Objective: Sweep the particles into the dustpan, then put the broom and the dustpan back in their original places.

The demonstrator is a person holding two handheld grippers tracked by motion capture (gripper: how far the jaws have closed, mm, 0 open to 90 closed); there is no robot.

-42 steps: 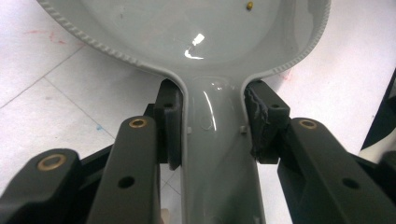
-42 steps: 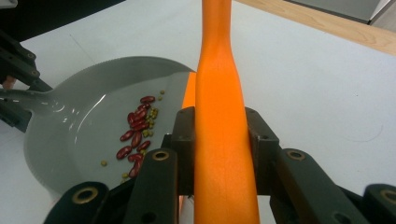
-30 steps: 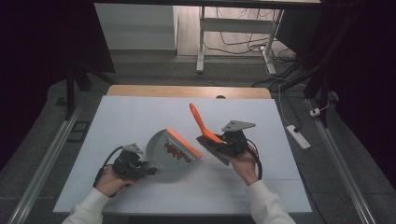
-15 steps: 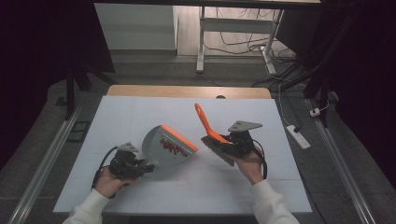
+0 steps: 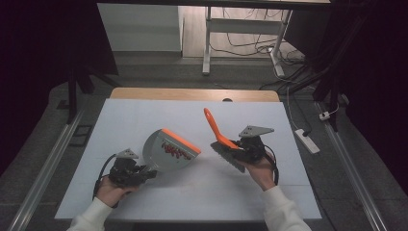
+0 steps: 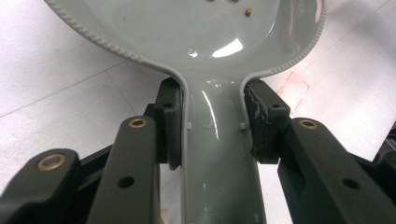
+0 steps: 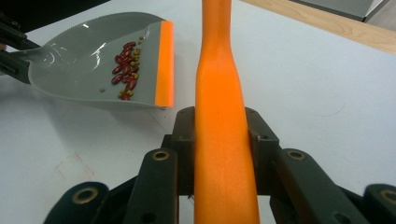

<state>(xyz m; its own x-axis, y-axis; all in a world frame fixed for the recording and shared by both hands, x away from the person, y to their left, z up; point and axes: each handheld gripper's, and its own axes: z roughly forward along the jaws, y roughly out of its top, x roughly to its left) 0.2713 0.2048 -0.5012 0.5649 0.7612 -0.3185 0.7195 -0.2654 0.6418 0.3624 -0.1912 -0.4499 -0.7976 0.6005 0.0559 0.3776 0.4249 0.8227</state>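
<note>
Left gripper (image 5: 144, 174), near the table's front edge, jaws clamped on the grey handle of the dustpan (image 5: 169, 150); right gripper (image 5: 239, 152), jaws closed on the orange handle of the brush (image 5: 220, 138); dustpan raised, orange lip uppermost, holding red and green beans (image 7: 125, 70); white table (image 5: 144, 115) beneath; wooden strip (image 5: 192, 94) at the far edge.
</note>
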